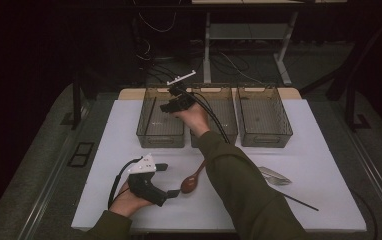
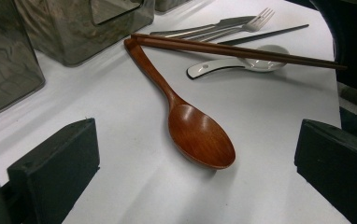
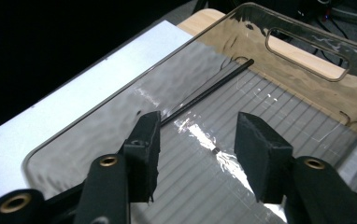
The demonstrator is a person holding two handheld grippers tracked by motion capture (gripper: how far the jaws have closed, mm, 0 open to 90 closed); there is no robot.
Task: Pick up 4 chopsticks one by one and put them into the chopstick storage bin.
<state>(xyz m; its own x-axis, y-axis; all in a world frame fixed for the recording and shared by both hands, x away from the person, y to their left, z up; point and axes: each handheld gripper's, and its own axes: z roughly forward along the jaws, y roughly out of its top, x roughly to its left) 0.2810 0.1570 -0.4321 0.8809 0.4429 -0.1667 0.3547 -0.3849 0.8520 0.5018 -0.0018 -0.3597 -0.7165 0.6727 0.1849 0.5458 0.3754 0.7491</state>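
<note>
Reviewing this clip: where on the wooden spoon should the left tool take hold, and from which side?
Probably the handle's mid-length, from above. The wooden spoon lies flat, bowl up, nearest the open left tool. Its handle is slim and free there, while the far end sits under the brown chopsticks; the broad bowl would likely slip.

Wooden spoon (image 2: pixel 200 135) under my left hand: glossy varnished brown. Wooden chopsticks (image 2: pixel 237 50): smooth, satin. Fork (image 2: pixel 246 23): shiny metal. Bin (image 3: pixel 303 88): smoky clear plastic, ribbed floor, glossy. Counter (image 2: pixel 120 116): matt white. My fingers (image 3: pixel 144 154): matt black.
</note>
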